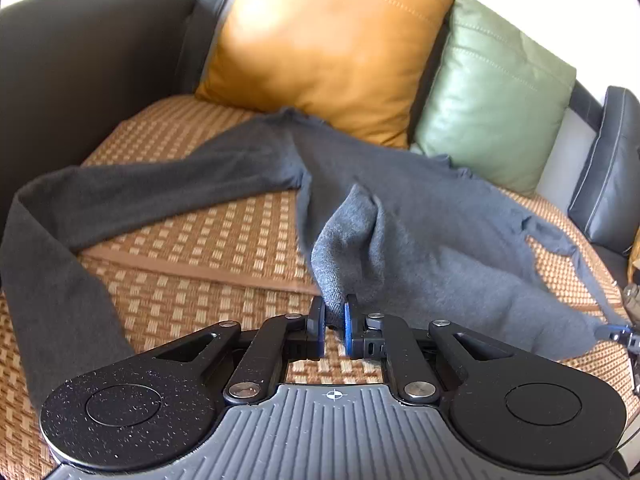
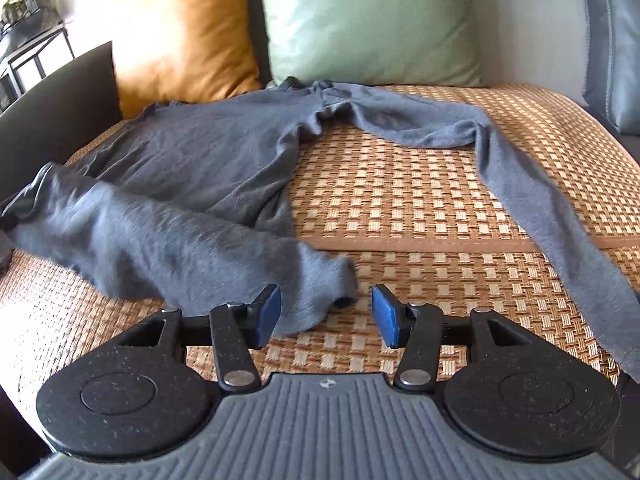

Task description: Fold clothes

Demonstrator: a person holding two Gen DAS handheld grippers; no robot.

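- The grey long-sleeved top (image 2: 208,152) lies spread on the woven mat (image 2: 420,200) of a dark sofa (image 1: 80,60); one sleeve runs to each side
- Left tongs (image 1: 334,320) pinch a raised fold of its hem; right tongs (image 2: 325,314) stand wide, hem between, not pressed
- Behind: orange cushion (image 1: 328,40), then green cushion (image 1: 492,92)

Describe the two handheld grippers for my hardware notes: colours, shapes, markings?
The left gripper and right gripper look alike: speckled matte black linkage arms with silver pivot rivets, two large round black discs at the base, and a ribbed grey centre plate bearing a small crosshair mark. The pads are flat blue rectangles. No cables, hands or sleeves show.
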